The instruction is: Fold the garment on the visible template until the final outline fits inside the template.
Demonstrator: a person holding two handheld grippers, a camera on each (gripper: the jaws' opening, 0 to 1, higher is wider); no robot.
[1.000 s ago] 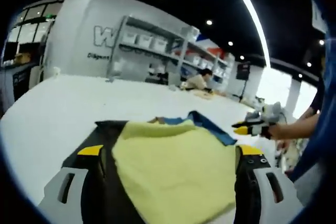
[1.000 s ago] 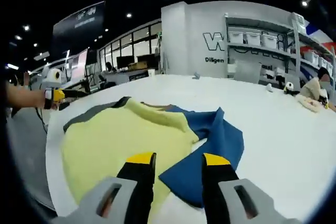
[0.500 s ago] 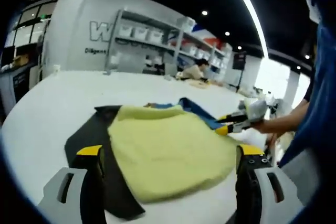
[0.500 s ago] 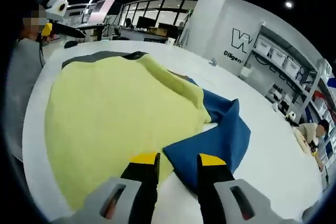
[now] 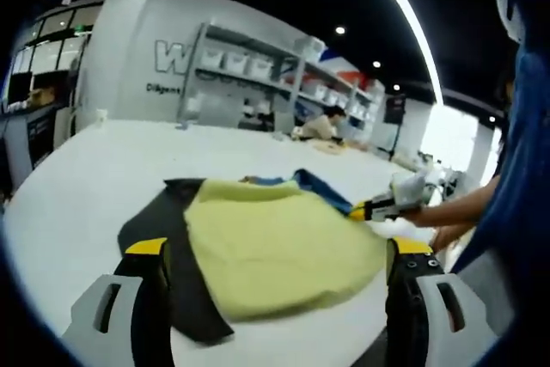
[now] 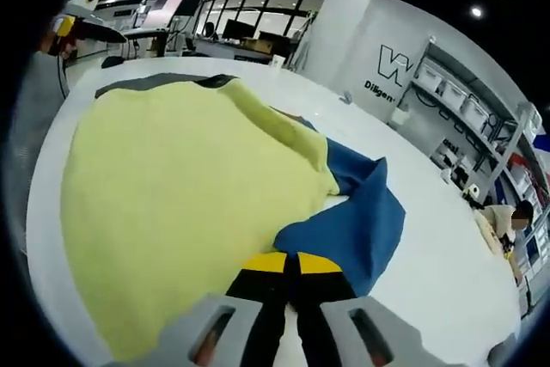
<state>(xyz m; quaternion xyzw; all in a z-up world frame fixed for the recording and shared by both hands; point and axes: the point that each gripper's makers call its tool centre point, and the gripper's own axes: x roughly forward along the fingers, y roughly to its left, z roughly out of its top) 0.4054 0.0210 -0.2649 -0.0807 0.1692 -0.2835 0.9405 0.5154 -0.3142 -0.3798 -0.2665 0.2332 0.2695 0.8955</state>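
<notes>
Change: half a second ago the right gripper point(image 6: 288, 262) had its yellow-tipped jaws apart over the blue edge; now they are pressed together on that edge. In the left gripper view the same gripper point(image 5: 371, 209) sits at the garment's far right corner, much as before.
Right jaws: clenched on the blue part point(image 6: 357, 221) of the garment, at its near edge.
Left jaws: the left gripper point(image 5: 273, 251) is spread wide, with nothing between its tips, and hangs just short of the garment's near edge.
Garment: one yellow garment point(image 5: 275, 242), lying flat on the table with blue fabric showing at its far and right side.
Template: one dark sheet point(image 5: 163, 242) under the garment, showing along the garment's left side in the left gripper view and as a grey strip point(image 6: 155, 83) at its far edge in the right gripper view.
Surface: one broad white table point(image 5: 77, 178), the garment near its front edge.
Room: a white wall with large dark letters point(image 6: 397, 66), shelving point(image 5: 249, 70) holding pale bins, black ceiling with round spot lights and one long light strip point(image 5: 404, 19).
People: one person seated point(image 5: 320, 126) at the far end of the table; a blue sleeve point(image 5: 516, 186) at the right of the left gripper view.
Count: two grippers, one garment, one template.
</notes>
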